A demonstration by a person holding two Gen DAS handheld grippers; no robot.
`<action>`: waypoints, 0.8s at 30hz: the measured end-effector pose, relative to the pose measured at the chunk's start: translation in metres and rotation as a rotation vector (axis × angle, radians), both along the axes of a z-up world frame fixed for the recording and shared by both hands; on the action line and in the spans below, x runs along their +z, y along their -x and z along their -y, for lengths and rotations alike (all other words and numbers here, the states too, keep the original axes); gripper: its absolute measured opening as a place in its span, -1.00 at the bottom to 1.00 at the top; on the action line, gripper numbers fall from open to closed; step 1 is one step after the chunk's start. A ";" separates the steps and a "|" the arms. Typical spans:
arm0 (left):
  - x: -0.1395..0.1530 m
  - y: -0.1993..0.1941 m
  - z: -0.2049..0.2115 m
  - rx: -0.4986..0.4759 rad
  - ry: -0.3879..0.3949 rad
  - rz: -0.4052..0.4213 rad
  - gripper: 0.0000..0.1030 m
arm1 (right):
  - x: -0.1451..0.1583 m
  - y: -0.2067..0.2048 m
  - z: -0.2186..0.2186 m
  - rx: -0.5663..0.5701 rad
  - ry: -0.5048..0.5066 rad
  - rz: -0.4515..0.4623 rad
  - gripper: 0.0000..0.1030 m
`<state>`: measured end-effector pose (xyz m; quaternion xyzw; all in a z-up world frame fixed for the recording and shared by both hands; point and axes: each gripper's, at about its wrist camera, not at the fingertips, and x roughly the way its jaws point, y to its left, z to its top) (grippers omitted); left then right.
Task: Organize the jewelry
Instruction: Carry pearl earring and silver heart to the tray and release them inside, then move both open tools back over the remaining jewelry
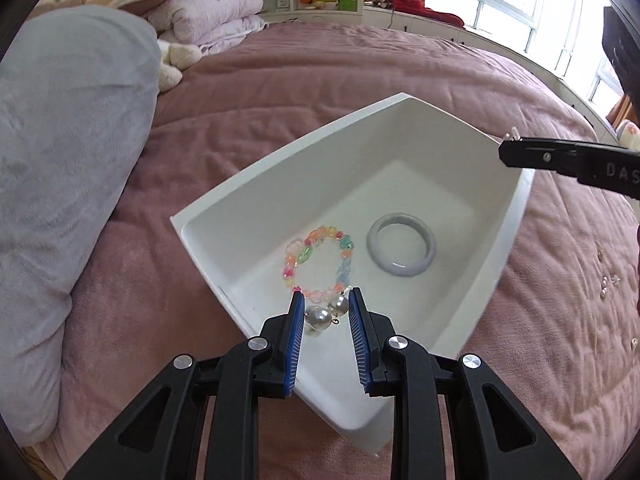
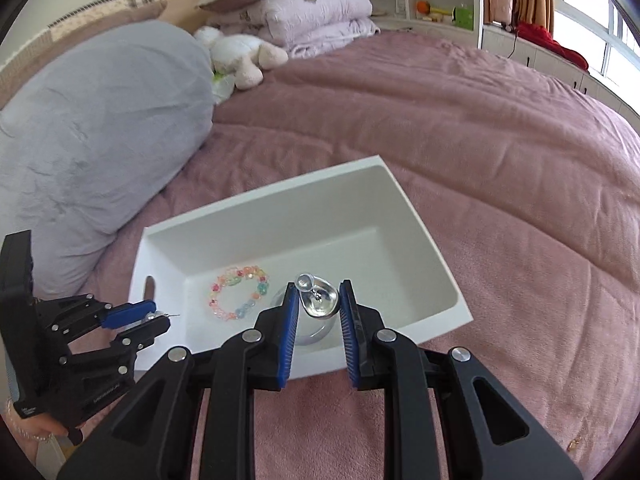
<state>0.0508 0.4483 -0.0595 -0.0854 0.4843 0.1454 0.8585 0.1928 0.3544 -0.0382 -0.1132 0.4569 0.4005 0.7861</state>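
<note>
Left gripper (image 1: 325, 300) jaws are narrow on a pearl earring (image 1: 325, 315), right gripper (image 2: 319, 298) pinching a silver pendant (image 2: 318, 300), both low-centre over the white tray (image 1: 280, 152), so either tiny piece could slip onto the pink blanket (image 1: 300, 80).

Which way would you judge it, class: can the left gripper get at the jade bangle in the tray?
Probably not yet: the left gripper is shut on pearl earrings. Otherwise the bangle lies uncovered in the white tray.

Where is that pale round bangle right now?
The bangle lies flat inside the white tray, right of the colourful bead bracelet in the left wrist view.
</note>
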 end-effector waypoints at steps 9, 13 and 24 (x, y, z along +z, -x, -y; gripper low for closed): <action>-0.010 -0.006 -0.002 0.018 -0.020 -0.017 -0.39 | -0.044 0.002 -0.033 -0.001 0.115 -0.011 -0.58; -0.010 -0.006 0.001 0.018 -0.027 -0.008 -0.28 | -0.056 0.012 -0.049 0.022 0.129 -0.004 -0.58; -0.001 0.010 0.021 -0.008 -0.079 0.048 0.09 | -0.063 0.023 -0.066 0.027 0.168 0.038 -0.38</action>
